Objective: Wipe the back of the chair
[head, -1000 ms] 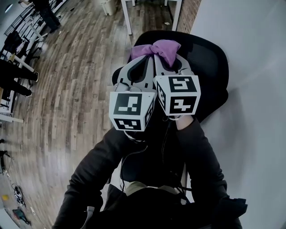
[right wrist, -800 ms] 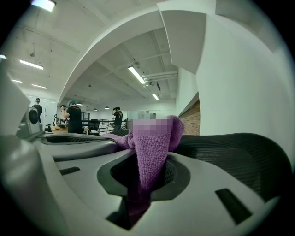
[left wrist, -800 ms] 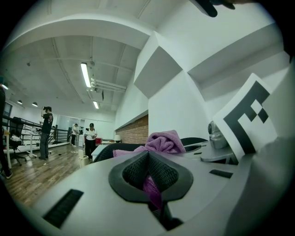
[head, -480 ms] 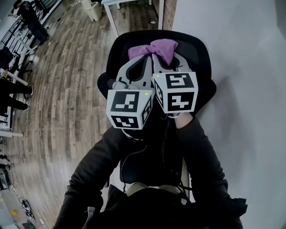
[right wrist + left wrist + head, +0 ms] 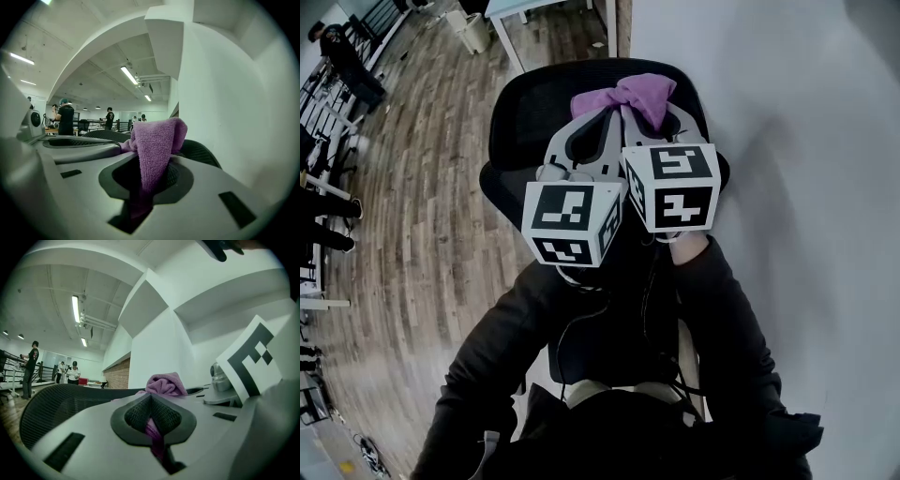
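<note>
The black mesh chair back [image 5: 530, 103] stands against the wall at the top of the head view. A purple cloth [image 5: 630, 96] lies bunched on its top edge, right of the middle. My left gripper [image 5: 607, 119] and right gripper [image 5: 659, 119] sit side by side, and both are shut on the cloth. In the left gripper view a thin strip of cloth [image 5: 153, 434] is pinched between the jaws of the left gripper [image 5: 151, 413], and mesh [image 5: 56, 404] shows beyond. In the right gripper view a thick fold of cloth [image 5: 154, 145] rises from the right gripper [image 5: 145, 180] over the chair rim [image 5: 201, 152].
A white wall [image 5: 797, 150] stands close behind and to the right of the chair. Wood floor [image 5: 422, 216] spreads to the left. White table legs [image 5: 504, 42] and a bin [image 5: 472, 28] stand at the top left. People [image 5: 65, 119] stand far off.
Both grippers and the cloth have slid rightward along the chair's top edge, from its left part to right of the middle. Both stay shut on the cloth.
</note>
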A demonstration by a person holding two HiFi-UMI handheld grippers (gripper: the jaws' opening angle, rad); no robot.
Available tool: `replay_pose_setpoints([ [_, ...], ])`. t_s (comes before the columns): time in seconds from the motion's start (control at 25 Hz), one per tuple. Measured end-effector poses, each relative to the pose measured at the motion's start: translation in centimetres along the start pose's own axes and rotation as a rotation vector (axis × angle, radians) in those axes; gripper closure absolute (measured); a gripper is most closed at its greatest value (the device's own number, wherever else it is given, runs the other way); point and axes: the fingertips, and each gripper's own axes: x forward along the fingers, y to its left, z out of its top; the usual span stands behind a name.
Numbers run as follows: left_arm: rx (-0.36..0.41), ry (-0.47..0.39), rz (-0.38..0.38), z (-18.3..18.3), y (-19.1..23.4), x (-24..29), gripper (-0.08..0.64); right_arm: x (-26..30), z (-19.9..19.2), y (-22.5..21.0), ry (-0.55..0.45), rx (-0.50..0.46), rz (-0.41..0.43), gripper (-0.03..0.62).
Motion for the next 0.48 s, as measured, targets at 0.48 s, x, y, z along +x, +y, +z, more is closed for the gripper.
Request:
replay_pose_setpoints([
  [0.48,0.023,-0.013,-0.073,0.6,-5.8,0.6,0.552,-4.5,-0.2,-4.0,-0.015,0.002,-0.070,0.523],
])
